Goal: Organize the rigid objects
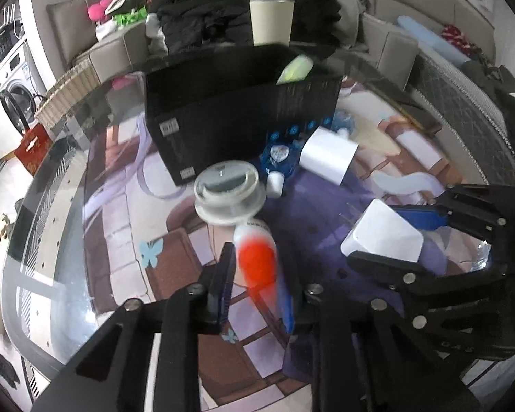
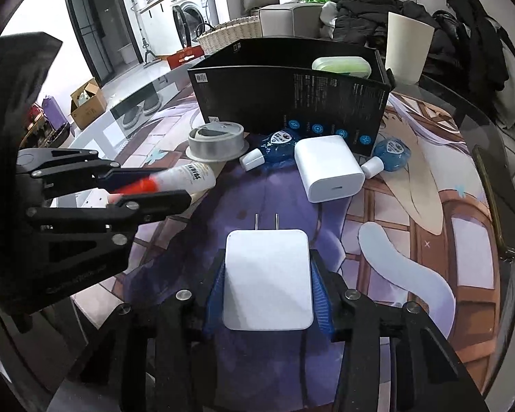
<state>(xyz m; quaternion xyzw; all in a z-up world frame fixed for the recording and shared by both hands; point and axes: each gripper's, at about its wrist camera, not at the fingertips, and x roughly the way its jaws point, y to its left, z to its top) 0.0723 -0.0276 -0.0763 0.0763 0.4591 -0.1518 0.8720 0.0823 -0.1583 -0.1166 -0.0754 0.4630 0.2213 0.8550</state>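
Where the right wrist view begins at far left, the left gripper [image 2: 175, 185] pinches a white glue bottle [image 2: 185, 178] with an orange-red cap, its fingers pressed on the cap end, lifted off the picture mat [image 2: 412, 219]. Just right of it, upper centre-left, a grey round tin [image 2: 216, 142] sits on the mat, touching the front wall of the black box [image 2: 288, 103]. Two blue correction-tape rollers lie against that wall: one [image 2: 274, 147] centre, one [image 2: 391, 154] further right. Between them a white charger cube [image 2: 329, 168] rests on the mat. Lower centre, the right gripper [image 2: 267, 285] clamps a flat white plug adapter [image 2: 267, 278], blue pads on both side edges, two metal prongs pointing toward the box. Inside the box, at its right end, a pale green case [image 2: 341, 65] shows above the rim. Behind the box, upper right, stands a cream paper cup [image 2: 408, 48]. At far right, a dark phone [image 2: 498, 199] lies on the glass table edge.
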